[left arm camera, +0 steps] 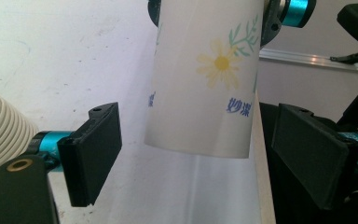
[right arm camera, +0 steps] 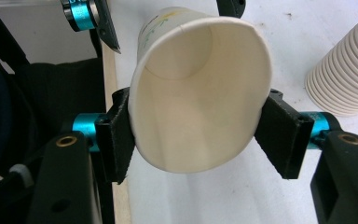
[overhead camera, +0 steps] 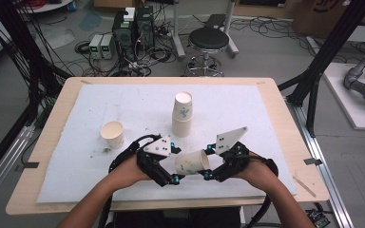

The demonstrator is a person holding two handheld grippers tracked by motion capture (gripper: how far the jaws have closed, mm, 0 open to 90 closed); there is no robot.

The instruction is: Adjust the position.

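near the table's front edge your right gripper (overhead camera: 206, 163) clamps the paper cup (overhead camera: 192, 162) at its rim; left gripper (overhead camera: 174, 164) jaws gape wide around its base, not touching.

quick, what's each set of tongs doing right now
left tongs: open, pads clear of the paper cup hanging between them
right tongs: shut on the paper cup, squeezing its rim
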